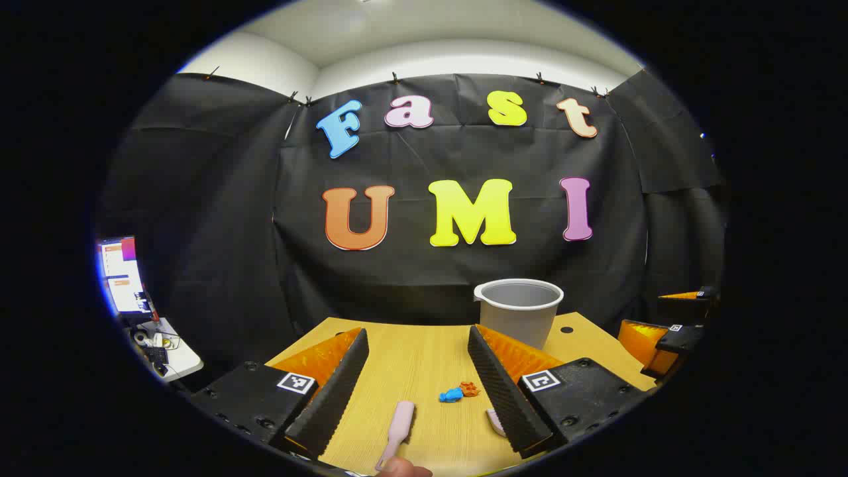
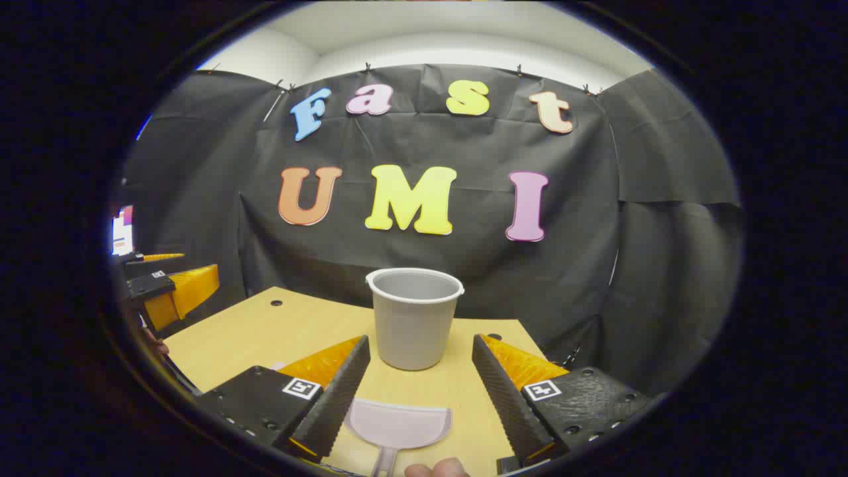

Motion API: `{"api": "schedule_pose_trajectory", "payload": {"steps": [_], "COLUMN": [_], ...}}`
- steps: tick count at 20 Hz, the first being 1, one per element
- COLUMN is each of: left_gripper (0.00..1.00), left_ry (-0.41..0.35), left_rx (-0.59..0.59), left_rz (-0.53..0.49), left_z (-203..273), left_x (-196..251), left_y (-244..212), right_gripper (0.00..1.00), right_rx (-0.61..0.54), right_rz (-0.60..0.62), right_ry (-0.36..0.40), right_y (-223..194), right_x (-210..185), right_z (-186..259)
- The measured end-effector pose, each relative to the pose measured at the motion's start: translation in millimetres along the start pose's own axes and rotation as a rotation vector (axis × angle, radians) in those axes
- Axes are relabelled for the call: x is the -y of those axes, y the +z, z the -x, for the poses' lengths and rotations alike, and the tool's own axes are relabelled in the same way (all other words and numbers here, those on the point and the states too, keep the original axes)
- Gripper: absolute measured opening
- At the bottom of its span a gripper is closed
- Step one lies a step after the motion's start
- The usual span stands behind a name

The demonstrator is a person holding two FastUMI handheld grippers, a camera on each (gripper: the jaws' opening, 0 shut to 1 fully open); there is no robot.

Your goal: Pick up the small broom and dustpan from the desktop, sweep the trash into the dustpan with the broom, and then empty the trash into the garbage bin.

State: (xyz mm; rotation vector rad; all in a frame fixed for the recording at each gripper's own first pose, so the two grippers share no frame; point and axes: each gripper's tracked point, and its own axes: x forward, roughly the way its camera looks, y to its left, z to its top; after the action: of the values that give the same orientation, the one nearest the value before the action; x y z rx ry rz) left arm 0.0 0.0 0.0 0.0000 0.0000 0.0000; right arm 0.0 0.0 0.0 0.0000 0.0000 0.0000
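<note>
Here, big wooden desk point(image 1: 424, 358) first, light yellow, with a black cloth wall behind. Next, grey garbage bin point(image 2: 414, 318), standing up straight near the far edge of the desk, in the right gripper view between the two fingers but farther off. Then left gripper point(image 1: 417, 391), low over the desk, fingers wide apart, holding nothing. Same for right gripper point(image 2: 414, 397), fingers wide apart, nothing held, also seen at the right edge of the left gripper view. Then pale dustpan point(image 2: 397, 421), flat on the desk between the right gripper's fingers, open side toward the bin, handle pointing back to the camera. Then small pink broom point(image 1: 397, 424), flat on the desk between the left gripper's fingers, near the left finger. Last, tiny trash point(image 1: 458, 393), one blue bit and one orange bit touching, just right of the broom, close to the right finger
</note>
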Motion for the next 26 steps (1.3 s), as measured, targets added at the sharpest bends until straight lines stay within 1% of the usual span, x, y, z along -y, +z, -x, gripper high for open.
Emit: {"api": "schedule_pose_trajectory", "payload": {"steps": [1,4,5,6,7,14,15,16,19,22,23,24,25,26], "left_gripper": [0.97,0.97,0.97,0.97,0.97,0.97,0.97,0.98,0.97,0.97,0.97,0.98,0.98,0.98], "left_ry": [-0.006,-0.036,-0.044,-0.049,-0.051,-0.066,-0.067,-0.066,-0.060,-0.061,-0.061,-0.062,-0.063,-0.065], "left_rx": [0.002,-0.014,-0.015,-0.019,-0.025,-0.048,-0.046,-0.046,-0.056,-0.077,-0.080,-0.082,-0.083,-0.086], "left_rz": [-0.002,-0.003,0.002,0.004,0.003,-0.012,-0.011,-0.011,-0.011,-0.001,-0.002,-0.002,-0.002,-0.005], "left_z": [-1.7,-8.4,-8.7,-10.0,-11.4,-16.1,-16.5,-17.6,-19.2,-17.9,-16.5,-14.5,-12.7,-11.3], "left_x": [1.0,1.2,0.1,-1.0,-3.0,-4.9,-6.1,-9.1,-15.6,-18.4,-20.1,-22.7,-24.3,-27.9], "left_y": [0.1,-5.5,-6.5,-8.4,-11.8,-21.5,-21.8,-23.0,-29.9,-36.0,-37.1,-39.1,-39.6,-41.0], "right_gripper": [0.95,0.95,0.98,0.98,0.95,0.95,0.98,0.95,0.95,0.95,0.95,0.98,0.98,0.95], "right_rx": [0.002,-0.010,-0.007,-0.007,-0.013,-0.041,-0.047,-0.054,-0.083,-0.139,-0.185,-0.232,-0.277,-0.320], "right_rz": [-0.003,-0.012,-0.008,0.000,0.010,0.005,0.007,0.011,0.010,0.024,0.034,0.038,0.036,0.036], "right_ry": [-0.013,-0.057,-0.066,-0.072,-0.078,-0.096,-0.098,-0.100,-0.099,-0.082,-0.072,-0.065,-0.060,-0.058], "right_y": [1.0,-2.1,-1.7,-2.9,-5.8,-10.8,-12.8,-14.4,-23.1,-37.6,-50.0,-62.8,-72.7,-82.6], "right_x": [3.1,8.0,7.8,8.2,7.4,1.0,-0.3,-1.5,-5.1,-13.2,-17.3,-20.5,-21.8,-24.0], "right_z": [-0.1,0.6,3.4,4.0,3.7,5.4,5.8,5.3,4.9,5.9,5.6,8.3,11.3,13.9]}}
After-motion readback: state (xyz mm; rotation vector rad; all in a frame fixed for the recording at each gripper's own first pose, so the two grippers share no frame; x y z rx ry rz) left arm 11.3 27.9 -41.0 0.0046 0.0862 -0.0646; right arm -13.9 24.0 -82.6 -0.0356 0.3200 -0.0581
